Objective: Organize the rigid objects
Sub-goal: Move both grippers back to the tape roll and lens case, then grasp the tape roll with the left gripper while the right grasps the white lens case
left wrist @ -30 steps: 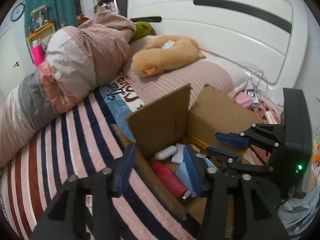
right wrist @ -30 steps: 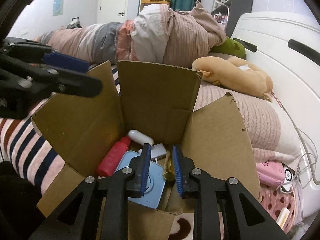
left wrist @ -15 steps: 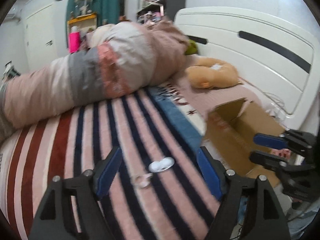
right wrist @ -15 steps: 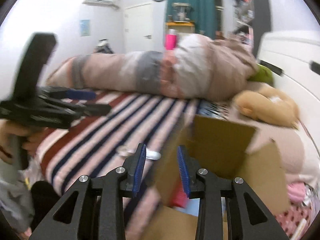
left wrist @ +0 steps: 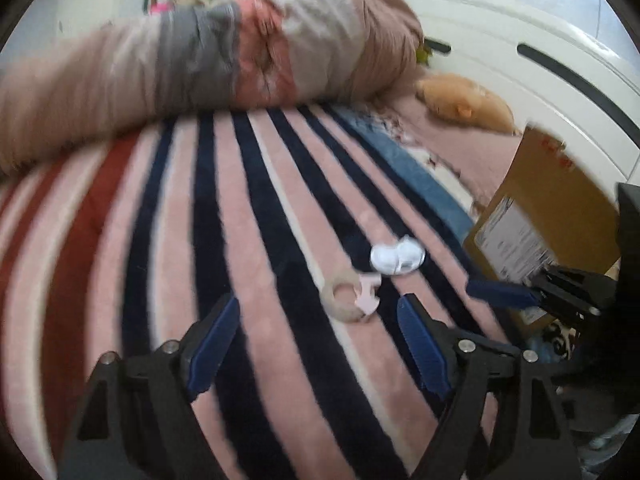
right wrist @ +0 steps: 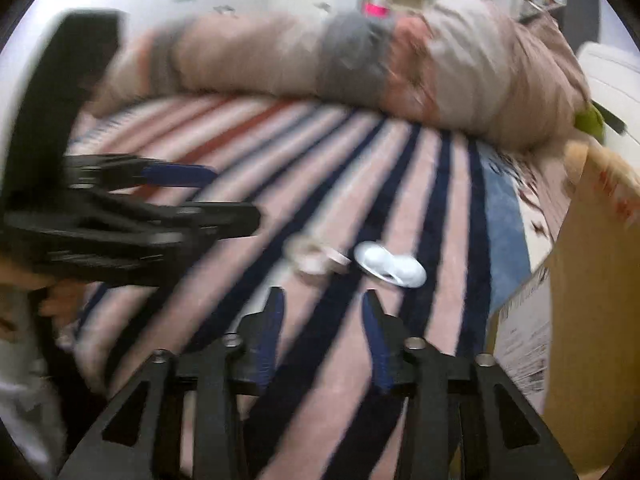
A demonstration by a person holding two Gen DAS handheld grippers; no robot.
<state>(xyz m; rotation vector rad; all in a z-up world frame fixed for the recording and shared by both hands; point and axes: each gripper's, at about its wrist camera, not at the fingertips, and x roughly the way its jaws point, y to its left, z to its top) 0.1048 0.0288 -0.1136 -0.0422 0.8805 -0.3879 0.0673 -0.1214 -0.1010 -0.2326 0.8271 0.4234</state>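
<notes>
Two small pieces loose on the striped bed cover, both tongs over them and empty.

I see a beige ring with a pink tab (left wrist: 352, 296) lying on the striped blanket (left wrist: 256, 240), just beside a white round piece (left wrist: 397, 258); blur hides whether they touch. A rolled duvet (left wrist: 248, 52) lies well behind them, with nothing across the way. The cardboard box (left wrist: 552, 216) stands at the right, its contents out of my view. Left tongs (left wrist: 320, 340) spread wide, jaws just been opening, gripping nothing, the ring just ahead. Right tongs (right wrist: 324, 332) partly parted, also just opening, empty.
</notes>
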